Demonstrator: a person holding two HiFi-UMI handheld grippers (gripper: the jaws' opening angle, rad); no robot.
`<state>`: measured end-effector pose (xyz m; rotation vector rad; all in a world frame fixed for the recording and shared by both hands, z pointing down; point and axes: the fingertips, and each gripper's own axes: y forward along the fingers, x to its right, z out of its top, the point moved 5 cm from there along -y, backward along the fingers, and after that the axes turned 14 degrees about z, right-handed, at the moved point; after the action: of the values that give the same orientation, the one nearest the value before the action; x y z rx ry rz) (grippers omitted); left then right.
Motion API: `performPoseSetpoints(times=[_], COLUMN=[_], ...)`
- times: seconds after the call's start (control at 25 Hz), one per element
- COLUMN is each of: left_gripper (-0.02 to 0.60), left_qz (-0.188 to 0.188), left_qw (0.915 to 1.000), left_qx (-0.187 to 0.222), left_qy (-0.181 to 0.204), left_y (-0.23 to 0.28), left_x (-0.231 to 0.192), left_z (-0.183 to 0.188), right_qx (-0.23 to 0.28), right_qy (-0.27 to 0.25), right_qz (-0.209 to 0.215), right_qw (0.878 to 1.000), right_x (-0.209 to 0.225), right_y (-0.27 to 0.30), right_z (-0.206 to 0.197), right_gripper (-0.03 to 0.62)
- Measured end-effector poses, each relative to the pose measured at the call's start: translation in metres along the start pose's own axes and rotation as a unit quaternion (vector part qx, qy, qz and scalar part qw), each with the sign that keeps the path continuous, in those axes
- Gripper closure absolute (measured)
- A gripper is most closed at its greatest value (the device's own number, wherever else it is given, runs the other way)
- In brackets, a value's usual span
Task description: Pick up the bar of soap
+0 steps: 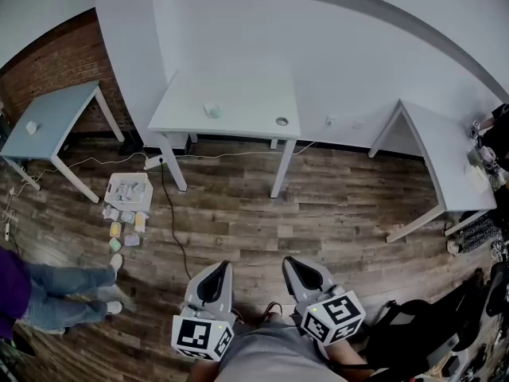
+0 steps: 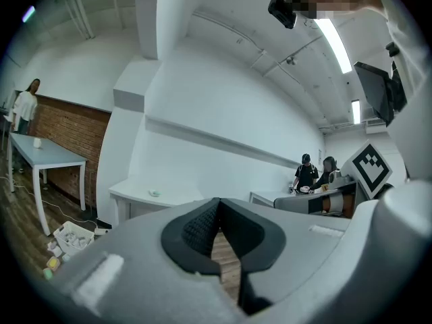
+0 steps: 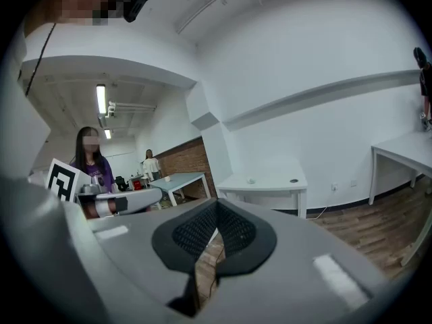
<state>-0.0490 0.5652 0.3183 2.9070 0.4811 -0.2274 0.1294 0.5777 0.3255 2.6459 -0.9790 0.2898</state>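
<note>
- Left gripper (image 1: pixel 218 269): jaws together, nothing held, low over the wood floor (image 1: pixel 334 197).
- Right gripper (image 1: pixel 297 264): jaws together too, empty, just right of the left one.
- Bar of soap (image 1: pixel 212 110): small pale lump on the far white table (image 1: pixel 238 86), well apart from both grippers.
- Small round object (image 1: pixel 281 121) sits right of the soap, near the table's edge.

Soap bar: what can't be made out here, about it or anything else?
- Pale object on the middle table: too small in every view to confirm it is soap.
- Round thing beside it: too small to identify.
- Coloured pieces by the floor basket: head view, too small.
- Right table: clutter at its far end is cut by the frame edge, unreadable.
- Person, lower left: cut by the edge.
</note>
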Motion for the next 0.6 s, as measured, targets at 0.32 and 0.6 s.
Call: performPoseSetpoints(times=[0.32,0.6], left_gripper=[0.583,0.583], left_qz=[-0.006,-0.019], left_qw=[1.0000,0.9998], left_qx=[0.006,0.008], left_qy=[-0.003,-0.005], left_y=[0.001,0.001], left_x=[-0.014,-0.036], left_z=[0.006,0.008], right_qx=[0.008,0.013], right_qy=[-0.004,-0.014], right_qz=[0.002,0.001], right_qw=[1.000,1.000], right_x=[-0.012,-0.030], right_y=[0.014,0.039], right_z=[0.002,0.007], right_gripper=[0.592,0.592])
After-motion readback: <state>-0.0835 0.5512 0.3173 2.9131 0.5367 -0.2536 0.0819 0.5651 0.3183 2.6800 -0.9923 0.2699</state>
